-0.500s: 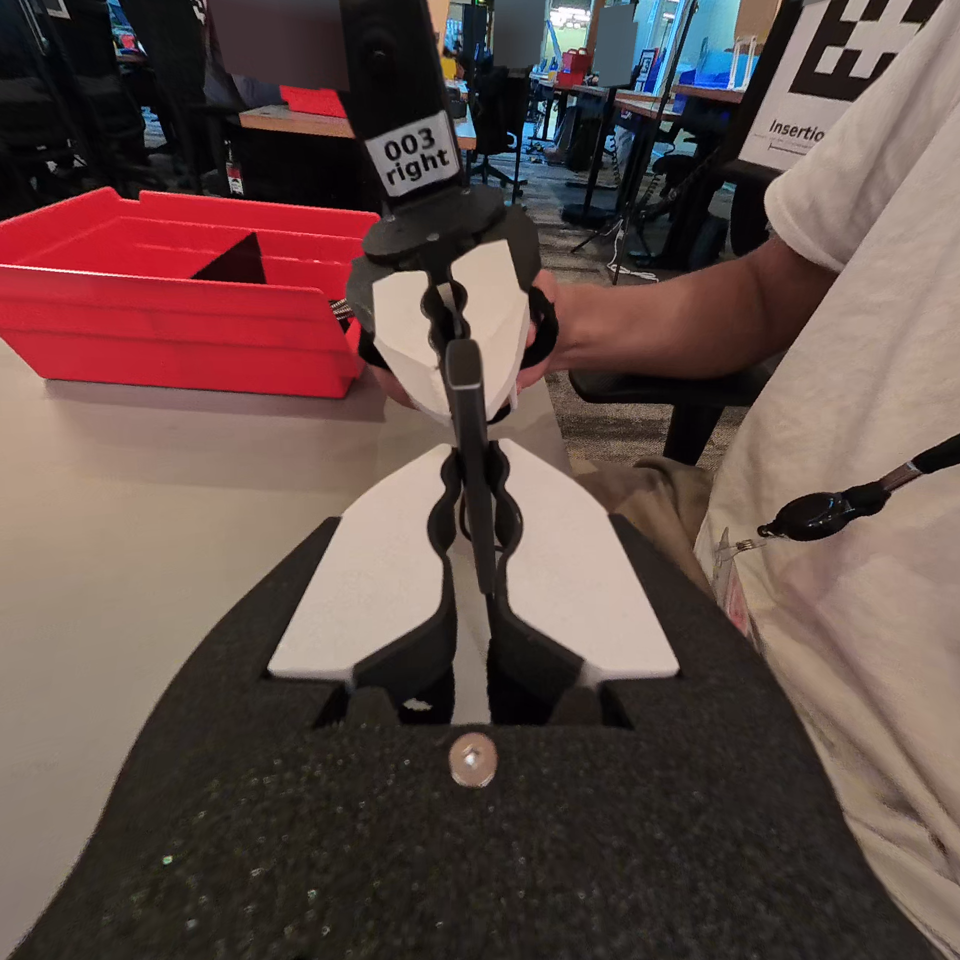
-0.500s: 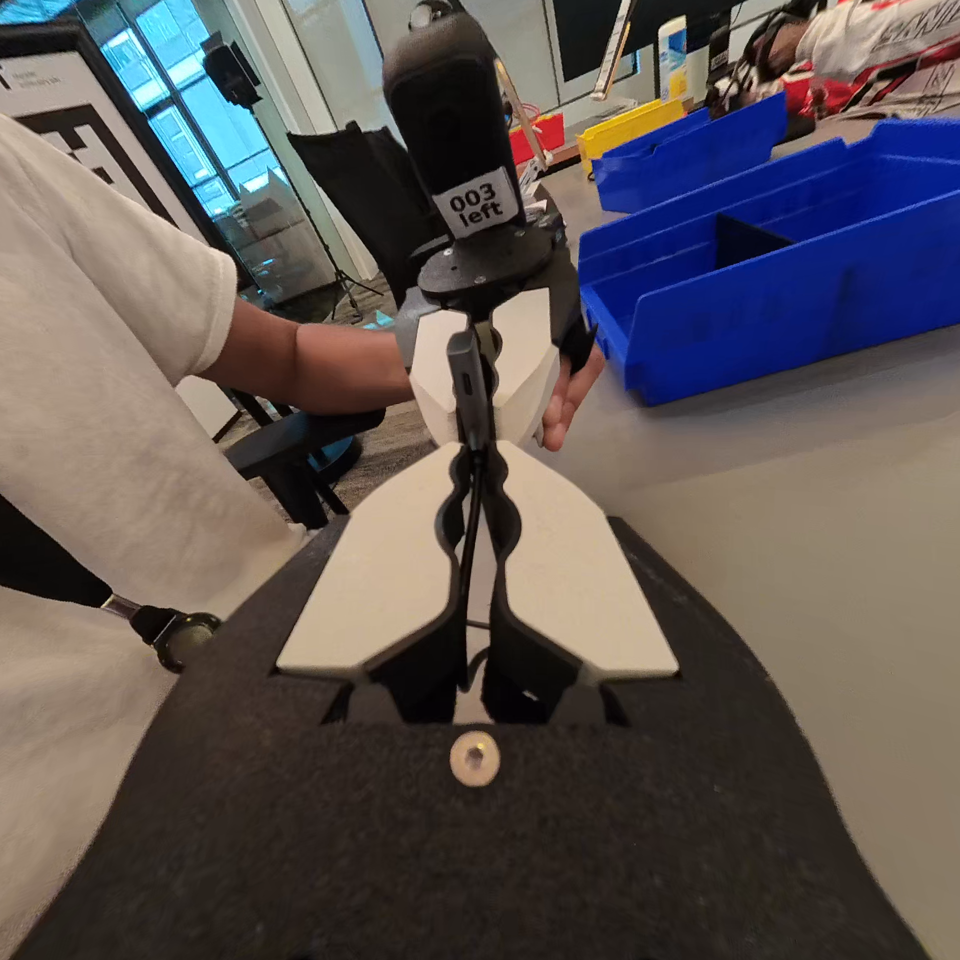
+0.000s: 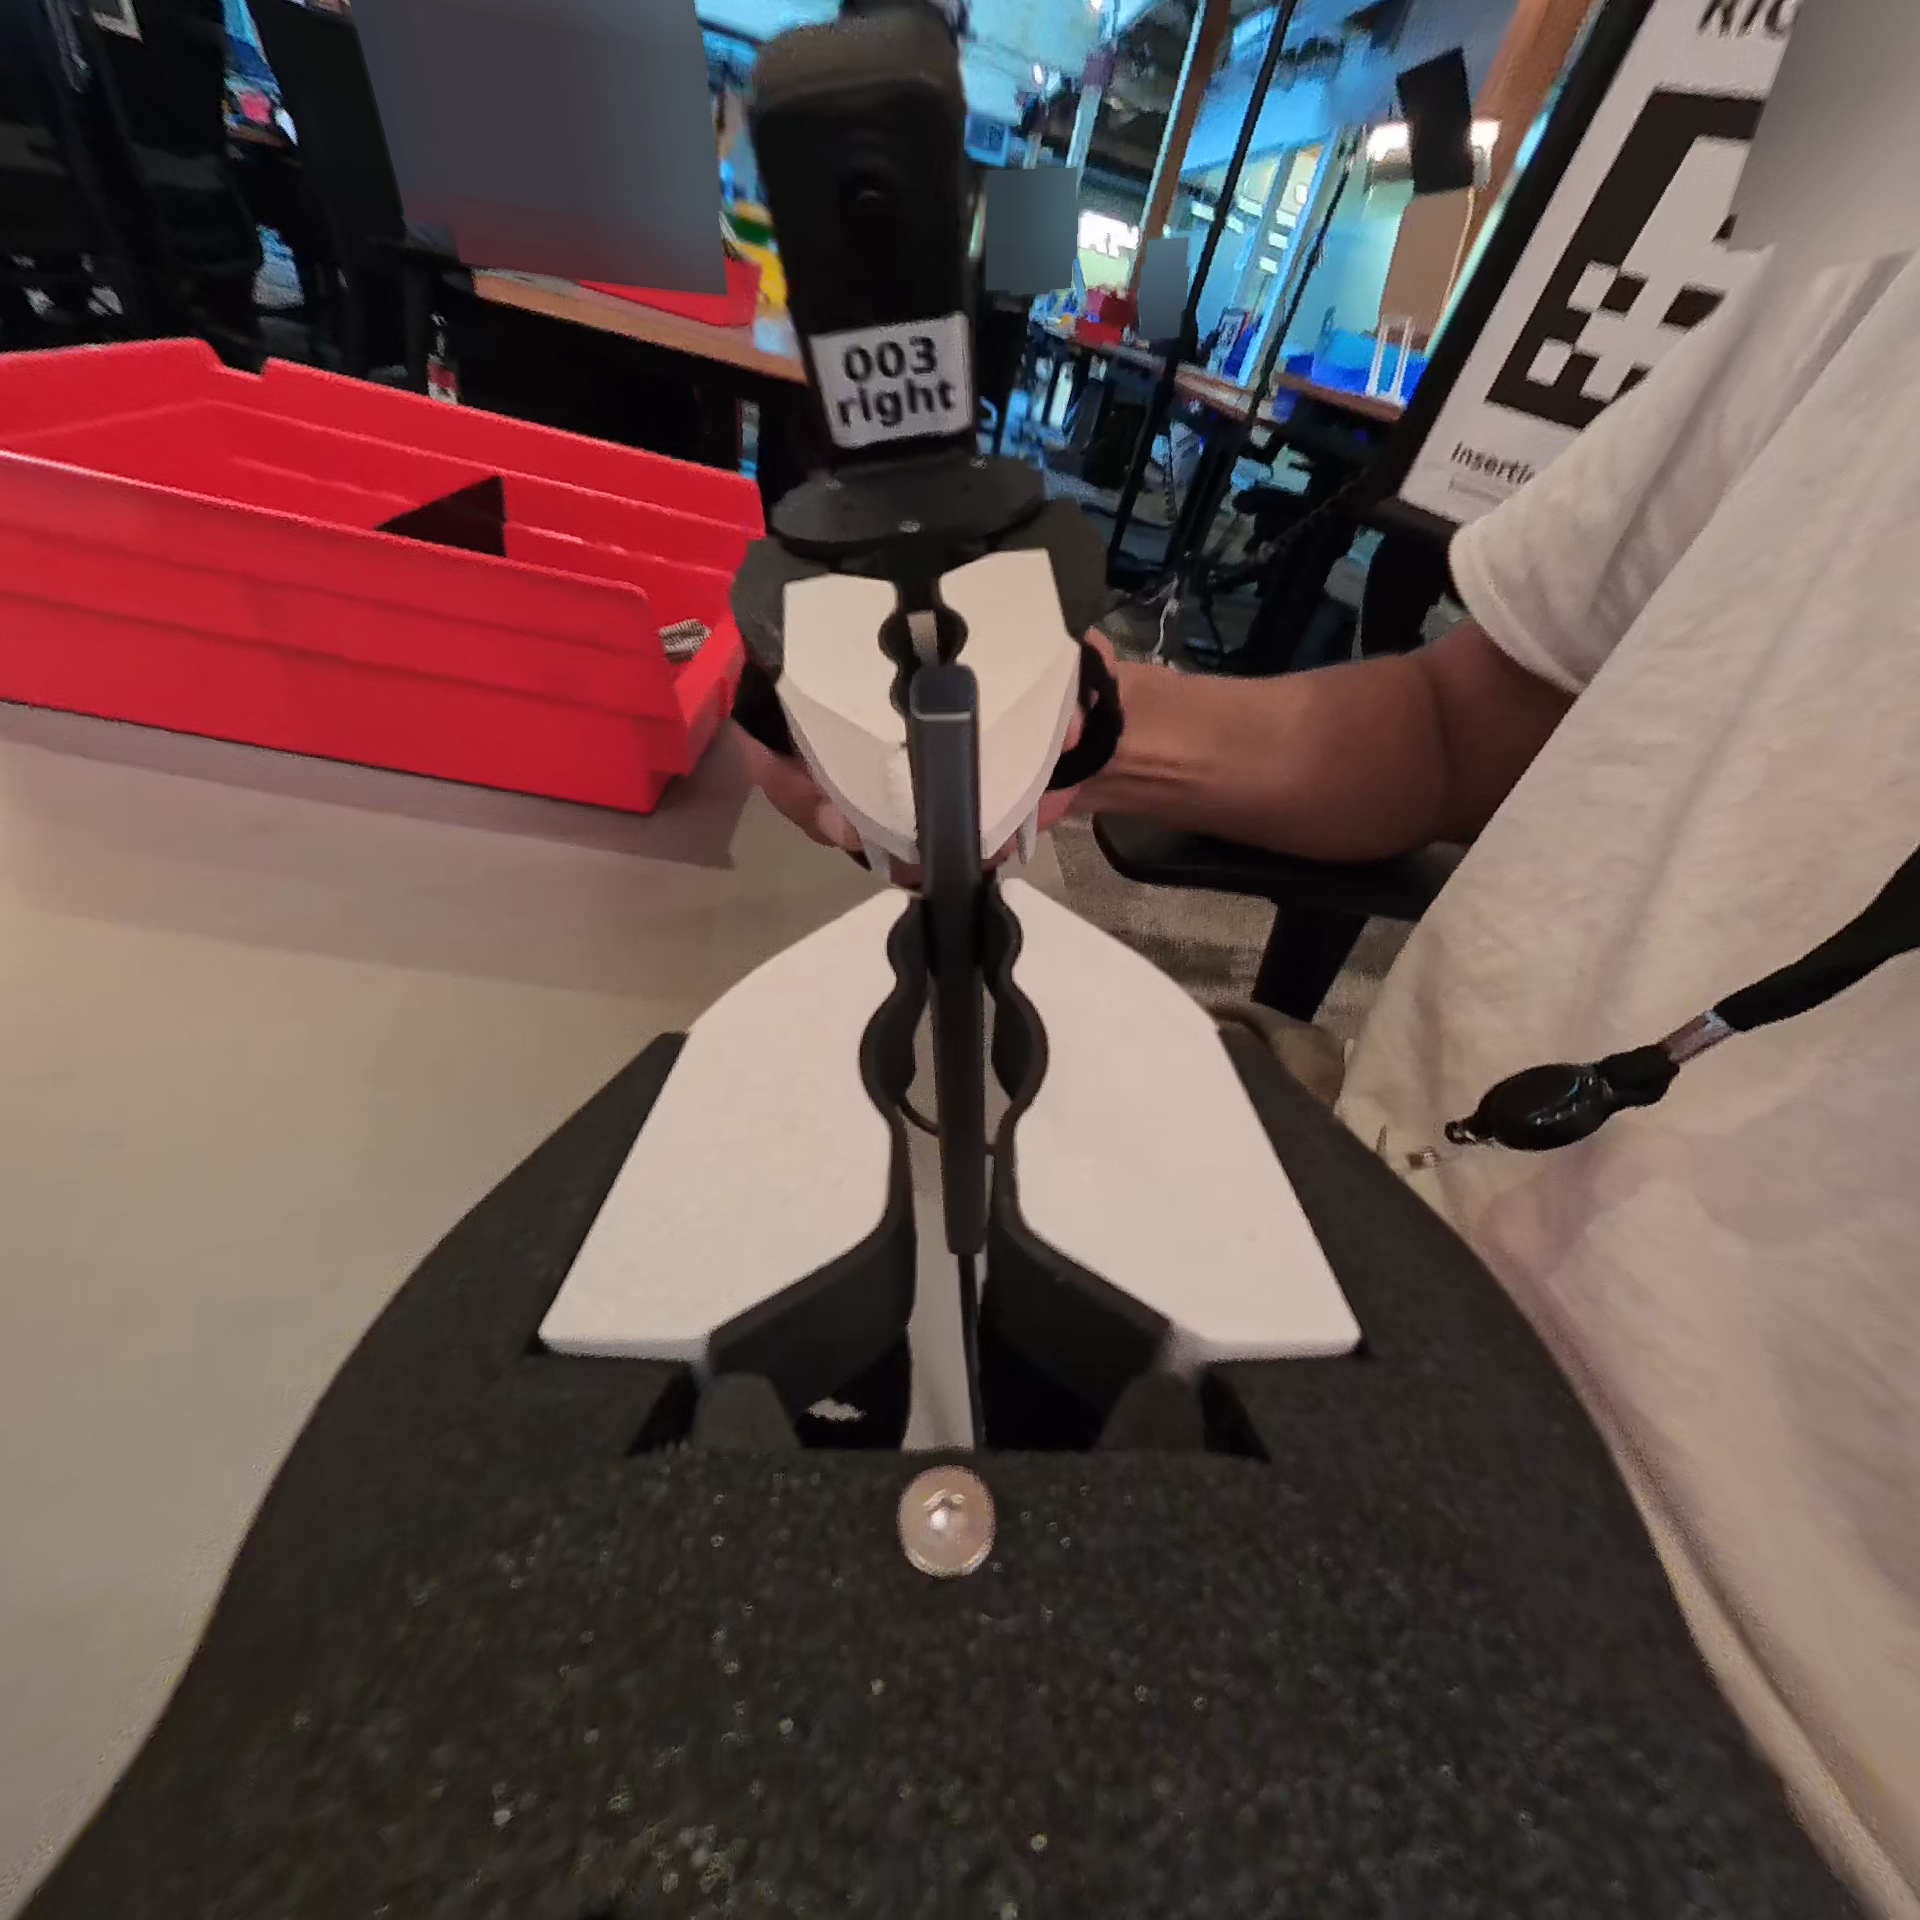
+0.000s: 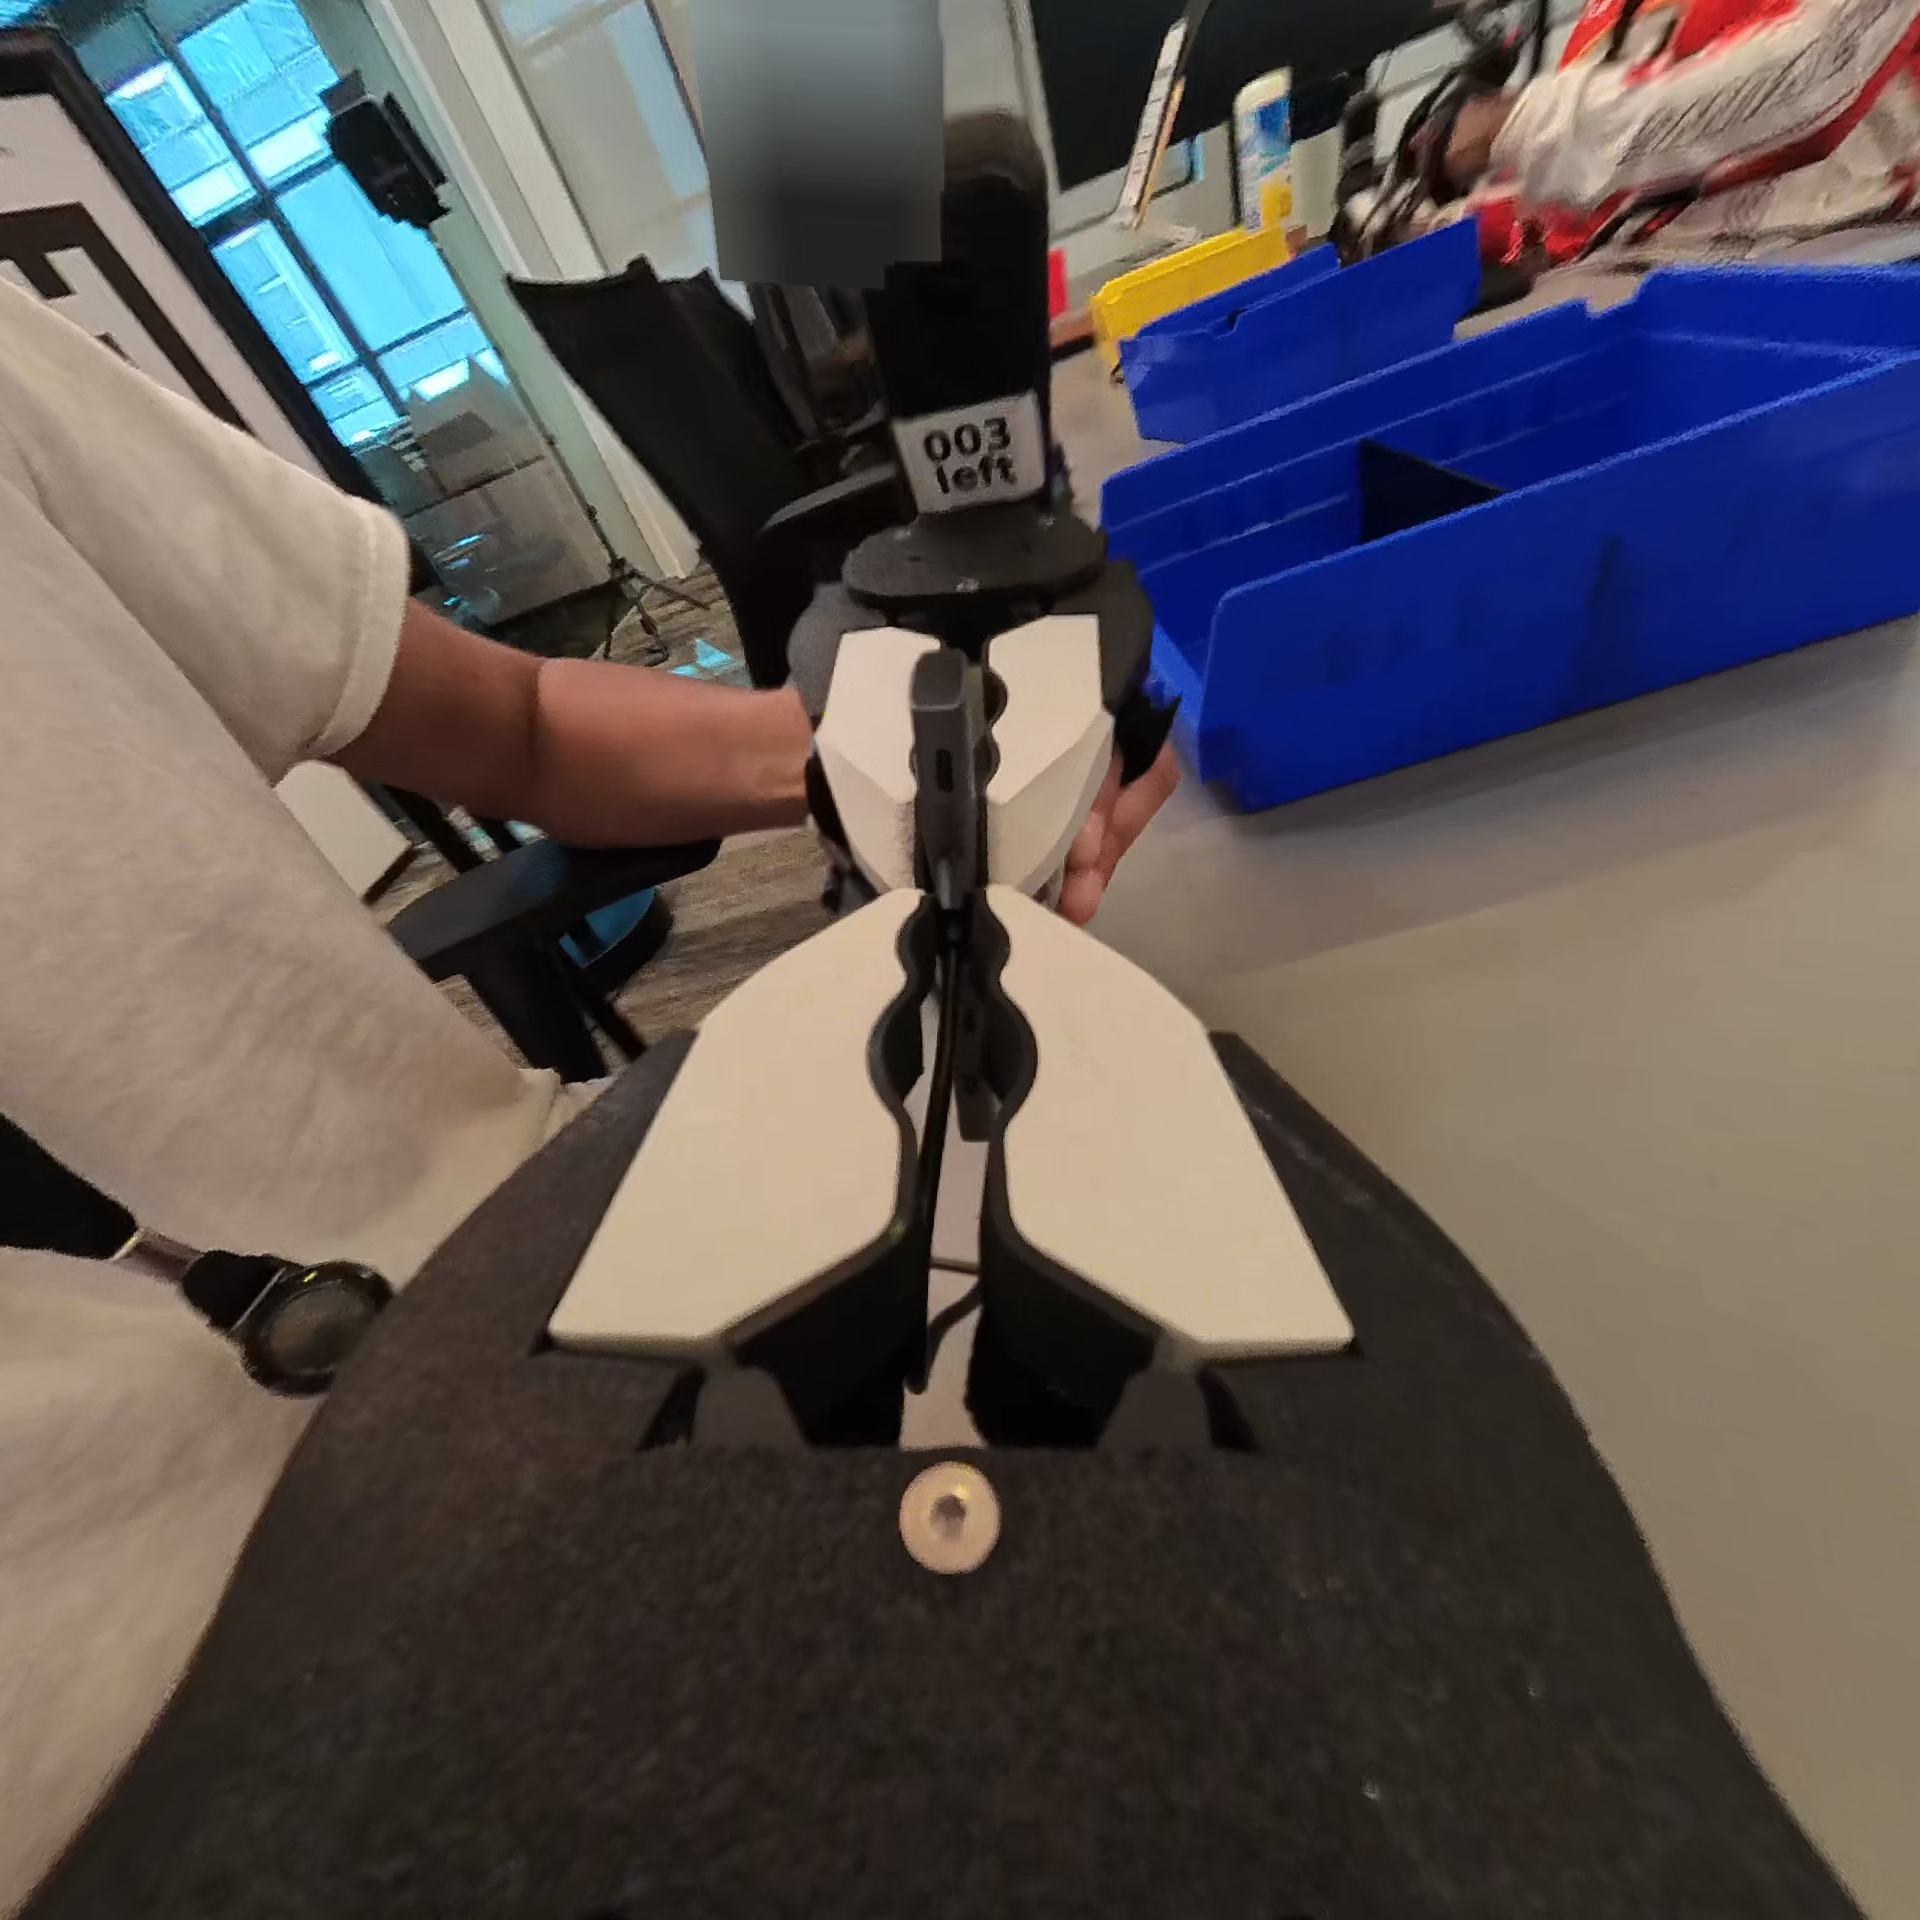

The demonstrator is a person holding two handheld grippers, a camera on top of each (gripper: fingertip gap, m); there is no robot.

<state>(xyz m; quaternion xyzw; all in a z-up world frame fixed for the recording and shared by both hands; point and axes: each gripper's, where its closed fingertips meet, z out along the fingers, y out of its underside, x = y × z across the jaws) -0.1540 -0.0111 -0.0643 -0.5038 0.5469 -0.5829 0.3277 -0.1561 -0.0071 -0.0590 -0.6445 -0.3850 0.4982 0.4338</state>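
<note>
My left gripper (image 3: 940, 899) and right gripper (image 4: 951, 904) face each other tip to tip above the table edge. Both are shut on one slim dark grey device (image 3: 951, 935) with small ports on its edge (image 4: 948, 758). The device spans from between my left fingers (image 3: 748, 1164) into the right gripper (image 3: 945, 831). A thin black cable (image 4: 930, 1195) runs from it back between my right fingers (image 4: 1153, 1153). The left gripper (image 4: 948, 842) shows in the right wrist view, held by a hand (image 4: 1117, 831).
A red bin (image 3: 312, 644) stands on the grey table (image 3: 260, 1039) beyond the left gripper. Blue bins (image 4: 1558, 623) and a yellow bin (image 4: 1184, 281) stand on the table (image 4: 1558, 1039) on the right side. A person in a white shirt (image 3: 1662, 1039) and a black chair (image 4: 540, 914) are close by. The tips of both grippers are at nearly the same place.
Both grippers stay shut on the device. It now reaches further in between the right gripper's fingers. Both views have shifted slightly and the right wrist view is blurred by motion.
</note>
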